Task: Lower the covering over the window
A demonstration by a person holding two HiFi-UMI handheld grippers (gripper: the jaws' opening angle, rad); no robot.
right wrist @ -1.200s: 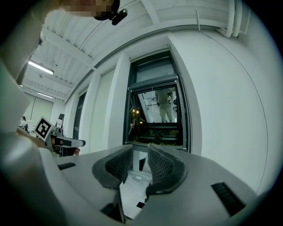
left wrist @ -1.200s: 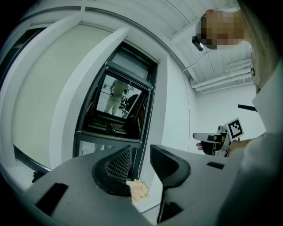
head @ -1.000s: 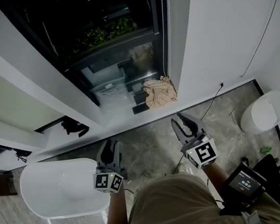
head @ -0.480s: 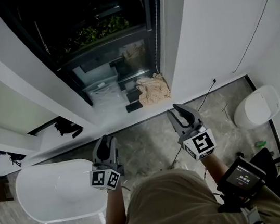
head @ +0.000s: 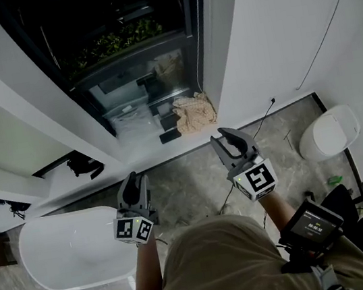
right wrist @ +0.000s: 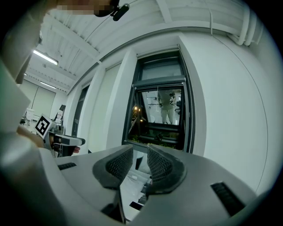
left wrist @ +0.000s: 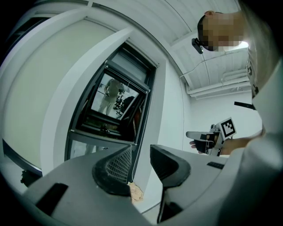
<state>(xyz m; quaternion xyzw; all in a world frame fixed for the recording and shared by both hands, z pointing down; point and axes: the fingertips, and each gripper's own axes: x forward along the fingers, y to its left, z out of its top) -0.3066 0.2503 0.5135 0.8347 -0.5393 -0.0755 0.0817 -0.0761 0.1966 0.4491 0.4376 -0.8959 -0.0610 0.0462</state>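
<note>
Pose: level | left tool (head: 135,181) — empty | right tool (head: 224,139) — facing window (head: 125,42)

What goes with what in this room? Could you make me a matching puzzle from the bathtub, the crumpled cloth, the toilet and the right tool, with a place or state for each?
Things:
1 bathtub
2 crumpled cloth
3 toilet
4 right tool

Places or states:
A on the window ledge
B jaws apart, nothing between them
C on the floor, lower left of the head view
D on the floor by the right wall

Pairs: 1-C, 2-A, 3-D, 4-B
</note>
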